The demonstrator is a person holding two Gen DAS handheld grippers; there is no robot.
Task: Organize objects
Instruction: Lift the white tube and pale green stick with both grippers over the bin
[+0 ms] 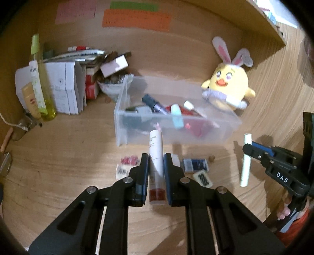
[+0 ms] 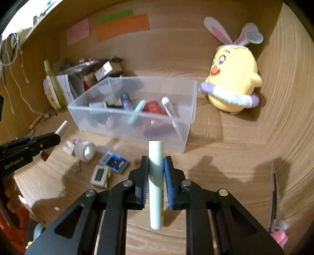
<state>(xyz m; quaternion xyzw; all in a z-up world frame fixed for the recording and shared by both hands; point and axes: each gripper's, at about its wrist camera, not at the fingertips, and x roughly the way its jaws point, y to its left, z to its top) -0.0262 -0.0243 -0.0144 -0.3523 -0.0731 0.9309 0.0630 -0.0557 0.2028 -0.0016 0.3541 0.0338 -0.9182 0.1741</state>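
My left gripper (image 1: 156,172) pinches a white tube (image 1: 156,157) mid-length; my right gripper (image 2: 156,176) pinches a pale stick (image 2: 156,182) likewise. Both look light, stiff, a bit slippery. Ahead is the clear bin (image 2: 188,125), half full. Gripper lettering reads "DAS".

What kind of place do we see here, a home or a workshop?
Most likely a home desk nook with wooden walls. Signs: sticky notes on the back wall, a yellow plush chick in the corner, and a clear storage bin of small cosmetics.
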